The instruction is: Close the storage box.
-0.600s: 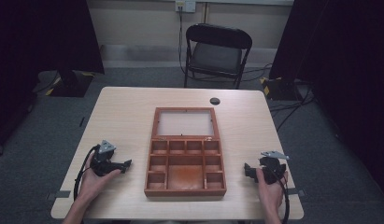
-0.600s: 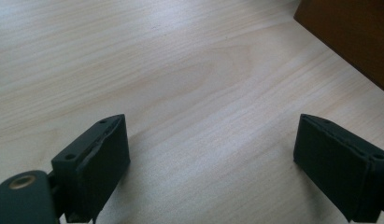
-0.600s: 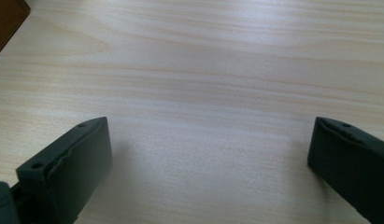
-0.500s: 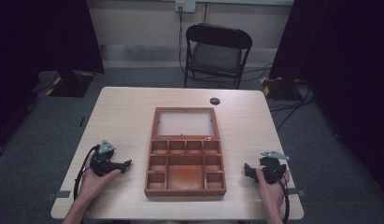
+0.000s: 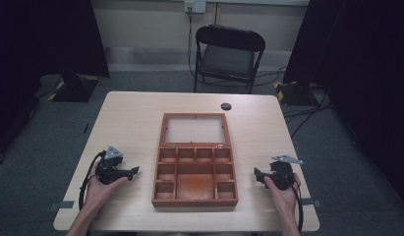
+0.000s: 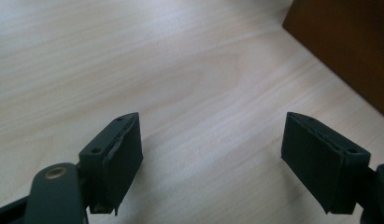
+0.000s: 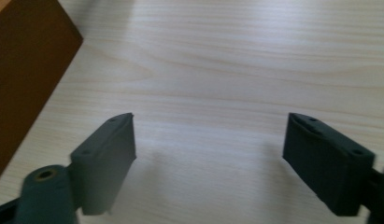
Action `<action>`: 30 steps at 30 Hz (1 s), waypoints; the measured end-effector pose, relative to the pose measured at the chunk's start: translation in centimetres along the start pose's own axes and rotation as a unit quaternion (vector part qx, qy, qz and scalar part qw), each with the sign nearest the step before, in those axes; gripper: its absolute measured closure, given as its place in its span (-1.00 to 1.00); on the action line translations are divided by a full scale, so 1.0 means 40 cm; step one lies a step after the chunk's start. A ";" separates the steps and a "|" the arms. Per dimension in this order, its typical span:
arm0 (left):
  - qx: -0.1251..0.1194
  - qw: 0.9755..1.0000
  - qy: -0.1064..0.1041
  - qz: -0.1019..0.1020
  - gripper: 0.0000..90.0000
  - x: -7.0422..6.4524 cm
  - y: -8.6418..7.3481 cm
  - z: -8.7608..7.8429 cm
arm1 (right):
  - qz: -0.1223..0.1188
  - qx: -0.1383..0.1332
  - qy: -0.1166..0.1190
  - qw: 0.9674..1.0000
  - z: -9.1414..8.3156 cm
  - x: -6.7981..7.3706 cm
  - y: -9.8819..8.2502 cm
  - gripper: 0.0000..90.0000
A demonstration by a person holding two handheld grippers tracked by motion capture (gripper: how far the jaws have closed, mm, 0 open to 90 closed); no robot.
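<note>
A brown wooden box (image 5: 194, 199) with several empty compartments lies open in the middle of the light wooden table (image 5: 130, 118); its glass-panelled lid (image 5: 193, 130) is folded back flat behind it. My left gripper (image 5: 133, 171) rests on the table just left of the box, jaws wide apart with nothing between them. In the left gripper view the gripper (image 6: 210, 163) hovers over bare wood, with the box's side (image 6: 348, 42) at the upper right. My right gripper (image 5: 257, 174) rests right of the box, open and empty. The right gripper view has the gripper (image 7: 210, 163) over bare wood and the box's side (image 7: 26, 60) at the left.
A small black round object (image 5: 226, 106) lies on the table behind the box. A black folding chair (image 5: 228, 54) stands beyond the far edge. Cables run on the grey floor to the right.
</note>
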State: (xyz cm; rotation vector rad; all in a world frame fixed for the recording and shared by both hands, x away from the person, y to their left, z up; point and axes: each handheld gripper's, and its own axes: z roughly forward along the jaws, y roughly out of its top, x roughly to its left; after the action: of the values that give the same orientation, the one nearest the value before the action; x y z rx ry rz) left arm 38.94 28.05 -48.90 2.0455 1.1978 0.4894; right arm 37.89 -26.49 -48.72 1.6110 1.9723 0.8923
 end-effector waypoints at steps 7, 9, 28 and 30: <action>-0.006 1.000 -0.012 0.023 -0.52 -0.036 0.025 -0.015 | -0.015 0.001 0.010 1.000 0.008 0.018 0.027 -0.66; -0.008 1.000 -0.013 0.025 -0.52 -0.041 0.034 -0.017 | -0.021 -0.002 0.017 1.000 0.009 0.023 0.049 -0.64; -0.041 0.999 -0.029 -0.019 -0.37 -0.006 0.128 -0.006 | -0.063 -0.025 0.088 0.994 0.044 0.109 0.191 -0.47; -0.044 0.998 -0.032 -0.025 -0.32 0.002 0.135 -0.003 | -0.060 -0.028 0.092 0.993 0.053 0.112 0.214 -0.47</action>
State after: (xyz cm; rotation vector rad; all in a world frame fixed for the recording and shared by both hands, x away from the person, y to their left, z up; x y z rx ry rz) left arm 42.14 26.43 -44.87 1.9367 1.1662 0.4412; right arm 44.25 -20.73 -43.78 1.4055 2.1235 1.0718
